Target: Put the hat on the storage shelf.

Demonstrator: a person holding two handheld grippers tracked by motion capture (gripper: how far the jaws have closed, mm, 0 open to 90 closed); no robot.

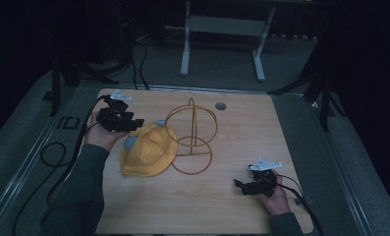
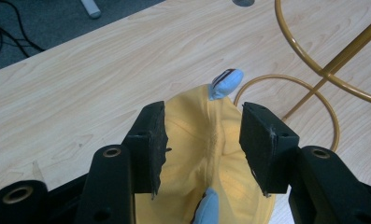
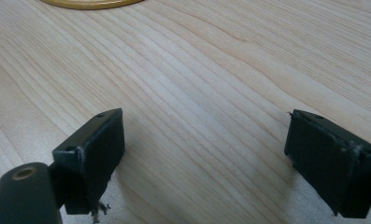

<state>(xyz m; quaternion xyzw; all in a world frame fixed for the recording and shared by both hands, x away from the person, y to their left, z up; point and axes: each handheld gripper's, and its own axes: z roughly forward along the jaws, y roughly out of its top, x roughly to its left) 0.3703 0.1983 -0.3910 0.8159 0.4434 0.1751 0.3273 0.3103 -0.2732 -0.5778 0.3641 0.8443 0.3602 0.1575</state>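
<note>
A yellow cap (image 1: 148,151) with small light-blue ears (image 2: 225,83) lies on the wooden table, left of centre. A gold wire stand (image 1: 192,135) of rings rises just right of it. My left gripper (image 1: 133,123) hovers over the cap's upper left edge. In the left gripper view its jaws stand apart on either side of the cap (image 2: 206,158), not clamped on it. My right gripper (image 1: 240,186) rests low near the table's front right, open, with bare wood between its fingers (image 3: 92,154).
The table's rim (image 1: 192,90) ends at grey floor with black cables (image 1: 55,152) to the left. A round grey grommet (image 1: 220,105) sits near the far edge. A white desk frame (image 1: 222,34) stands beyond. Bare wood lies between the cap and my right gripper.
</note>
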